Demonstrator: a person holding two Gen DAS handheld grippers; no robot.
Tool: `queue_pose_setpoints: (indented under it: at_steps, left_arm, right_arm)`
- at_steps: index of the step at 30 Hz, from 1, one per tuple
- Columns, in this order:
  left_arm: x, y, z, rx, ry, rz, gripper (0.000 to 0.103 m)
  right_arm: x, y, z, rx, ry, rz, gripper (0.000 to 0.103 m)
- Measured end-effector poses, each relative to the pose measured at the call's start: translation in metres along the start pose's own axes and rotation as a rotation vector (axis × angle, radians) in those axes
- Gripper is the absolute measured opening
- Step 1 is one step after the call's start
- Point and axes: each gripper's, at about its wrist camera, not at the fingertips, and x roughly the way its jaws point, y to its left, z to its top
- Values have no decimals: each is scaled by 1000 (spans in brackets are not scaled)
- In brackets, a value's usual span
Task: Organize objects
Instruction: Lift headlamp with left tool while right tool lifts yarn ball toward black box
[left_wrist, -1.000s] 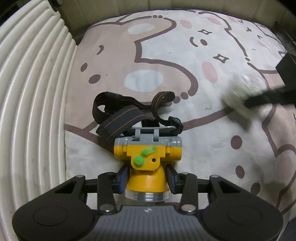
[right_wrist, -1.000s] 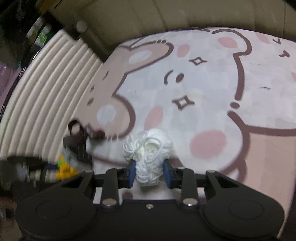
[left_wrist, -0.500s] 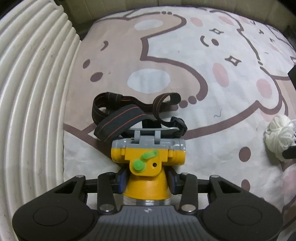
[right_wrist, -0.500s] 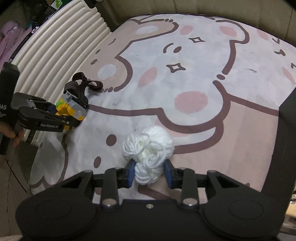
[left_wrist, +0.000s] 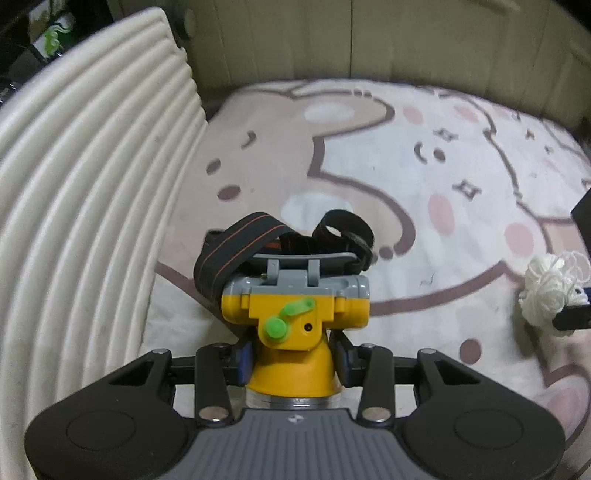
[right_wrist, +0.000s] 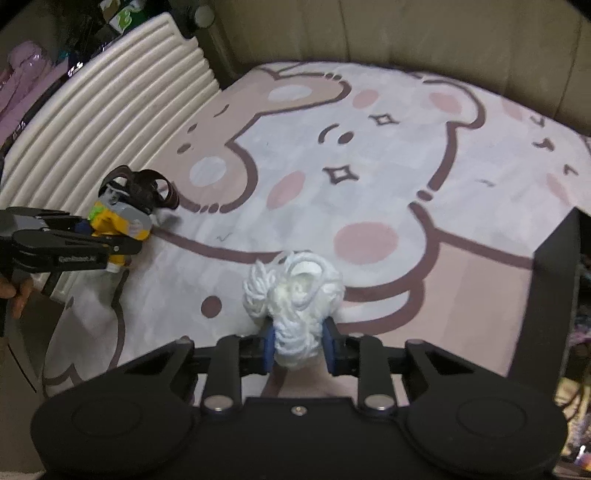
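Observation:
My left gripper is shut on a yellow and grey headlamp with a green lever and a black elastic strap, held just above the cartoon-bear blanket. The headlamp also shows at the left of the right wrist view, held by the left gripper. My right gripper is shut on a ball of white yarn, held above the blanket's near part. The yarn also shows at the right edge of the left wrist view.
A white ribbed cushion runs along the left side of the blanket. A beige padded wall stands behind. A black box edge rises at the right. Dark clutter lies beyond the cushion at the far left.
The left gripper has lifted and tilted the headlamp, so the strap rose off the blanket. The right gripper with the yarn has pulled back and to the right.

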Motion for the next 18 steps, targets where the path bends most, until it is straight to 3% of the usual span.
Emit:
queue_pose_setpoints:
  at_steps: [18]
  left_arm:
    - [-98,-37,17,9,-153,-7,43]
  right_arm:
    - [-86,-4,-4,70,-227,-36,26]
